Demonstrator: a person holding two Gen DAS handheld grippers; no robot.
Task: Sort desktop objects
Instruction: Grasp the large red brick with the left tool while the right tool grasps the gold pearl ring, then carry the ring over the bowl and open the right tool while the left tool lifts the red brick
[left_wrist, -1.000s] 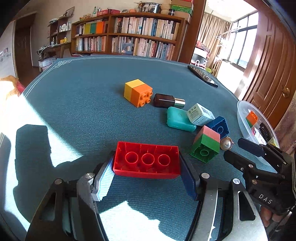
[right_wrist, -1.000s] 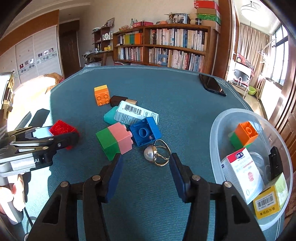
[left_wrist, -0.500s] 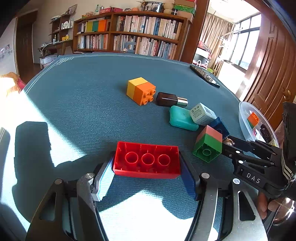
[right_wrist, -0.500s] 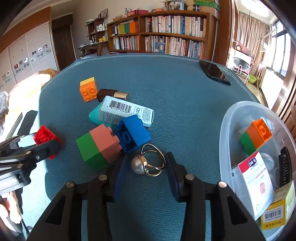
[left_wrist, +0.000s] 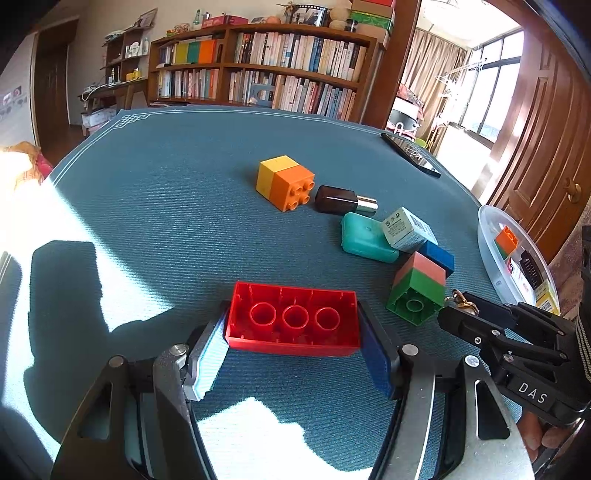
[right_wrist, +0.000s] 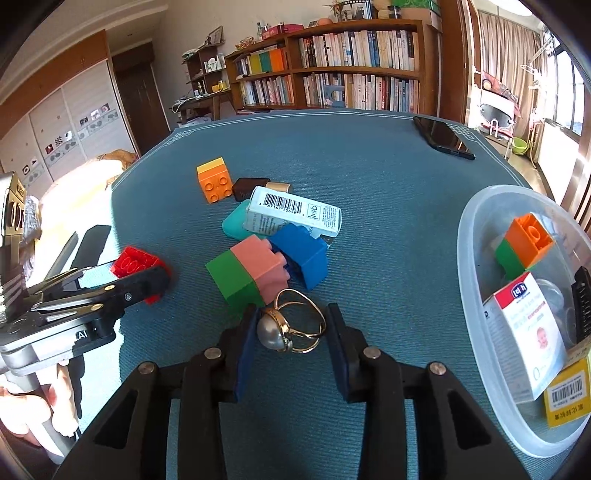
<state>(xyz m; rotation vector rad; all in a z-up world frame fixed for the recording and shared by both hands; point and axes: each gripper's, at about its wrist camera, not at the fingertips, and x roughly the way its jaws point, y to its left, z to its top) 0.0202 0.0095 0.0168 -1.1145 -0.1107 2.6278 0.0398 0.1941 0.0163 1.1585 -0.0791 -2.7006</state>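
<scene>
My left gripper (left_wrist: 293, 332) is shut on a red brick (left_wrist: 293, 319) with its hollow underside facing me, just above the blue table mat. It also shows in the right wrist view (right_wrist: 135, 264). My right gripper (right_wrist: 291, 328) has its two pads around a gold ring with a pearl (right_wrist: 288, 326) that lies on the mat; the left pad touches the pearl, the right pad is close to the band. A green and pink brick (right_wrist: 245, 271) and a blue brick (right_wrist: 303, 251) lie just beyond the ring.
A clear plastic tub (right_wrist: 469, 295) at the right holds an orange-green brick (right_wrist: 524, 243) and small boxes. A white carton (right_wrist: 291, 214), teal case (left_wrist: 364, 236), brown bottle (left_wrist: 341, 201), yellow-orange brick (left_wrist: 284, 181) and phone (right_wrist: 441, 136) lie on the mat.
My right gripper has moved forward over the ring and narrowed around it. My left gripper still holds the red brick, and has barely moved.
</scene>
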